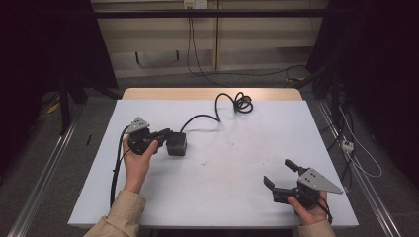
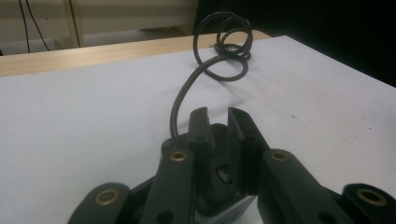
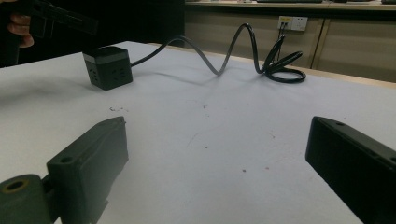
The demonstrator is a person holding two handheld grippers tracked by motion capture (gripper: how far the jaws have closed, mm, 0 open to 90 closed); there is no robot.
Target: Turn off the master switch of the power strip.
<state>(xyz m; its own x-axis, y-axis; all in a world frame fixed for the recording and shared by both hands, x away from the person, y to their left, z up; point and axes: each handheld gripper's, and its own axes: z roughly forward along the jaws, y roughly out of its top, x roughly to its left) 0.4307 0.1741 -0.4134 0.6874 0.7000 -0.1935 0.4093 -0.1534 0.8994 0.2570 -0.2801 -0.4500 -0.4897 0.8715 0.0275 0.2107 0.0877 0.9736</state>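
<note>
A black cube power socket (image 1: 177, 144) stands on the white table (image 1: 232, 197), left of centre. Its black cable (image 1: 200, 117) runs back to a loose coil (image 1: 241, 102) near the far edge. My left gripper (image 1: 167, 133) hovers just over the cube's left top edge, its jaws drawn almost together with only a thin gap and nothing between them. In the left gripper view the cube (image 2: 223, 173) shows below the left gripper (image 2: 218, 116). At the front right my right gripper (image 1: 279, 173) is held low and wide open, pointing across the table toward the cube (image 3: 108, 66).
A strip of wooden tabletop (image 1: 212, 93) shows beyond the white sheet. Dark curtains and metal rails flank the table. Cables (image 1: 195, 44) hang from a wall outlet behind it. Small dark specks (image 1: 202, 163) mark the sheet.
</note>
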